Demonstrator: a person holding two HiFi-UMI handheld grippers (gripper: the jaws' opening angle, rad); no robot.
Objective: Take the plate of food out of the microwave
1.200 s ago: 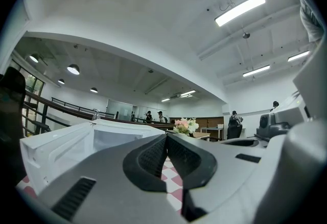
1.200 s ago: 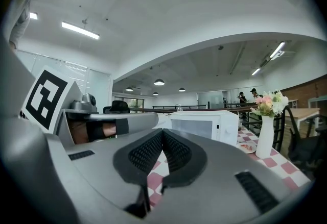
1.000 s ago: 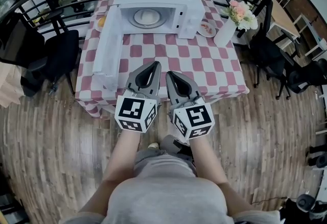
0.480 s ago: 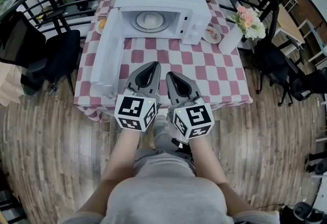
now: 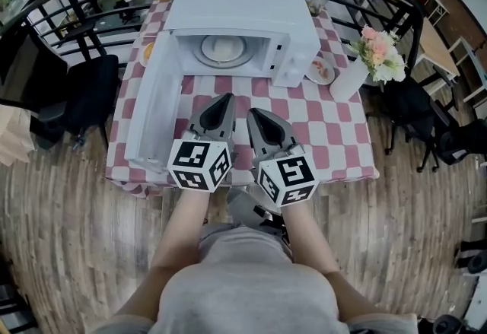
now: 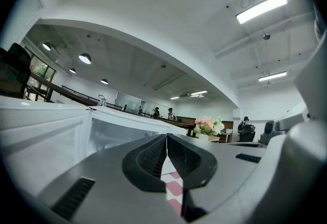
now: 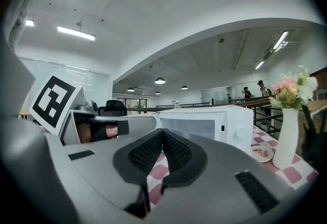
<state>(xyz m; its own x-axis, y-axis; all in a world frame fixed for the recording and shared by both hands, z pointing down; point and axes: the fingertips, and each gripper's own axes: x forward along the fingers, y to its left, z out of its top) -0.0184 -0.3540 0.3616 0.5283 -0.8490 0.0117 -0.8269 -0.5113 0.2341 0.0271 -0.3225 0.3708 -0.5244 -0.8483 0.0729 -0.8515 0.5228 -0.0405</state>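
2 empty grippers, left gripper (image 5: 226, 100) and right gripper (image 5: 253, 112), both clenched, level over the table (image 5: 335, 135), facing the microwave (image 5: 243, 5) (door (image 5: 152, 108) open), plate (image 5: 223, 49) inside.

The left gripper (image 5: 227, 96) and right gripper (image 5: 252, 110) have matt grey plastic shells. Their pads (image 6: 151, 158) are black and finely ribbed, perhaps rubber. Ahead of the claws, the microwave (image 5: 243, 5) has a smooth, glossy white casing. Under them lies a red-and-white checked cloth tablecloth (image 5: 319, 116), and behind them a floor (image 5: 68, 233) of worn wood planks. To their right stands a smooth white vase (image 5: 348, 80).
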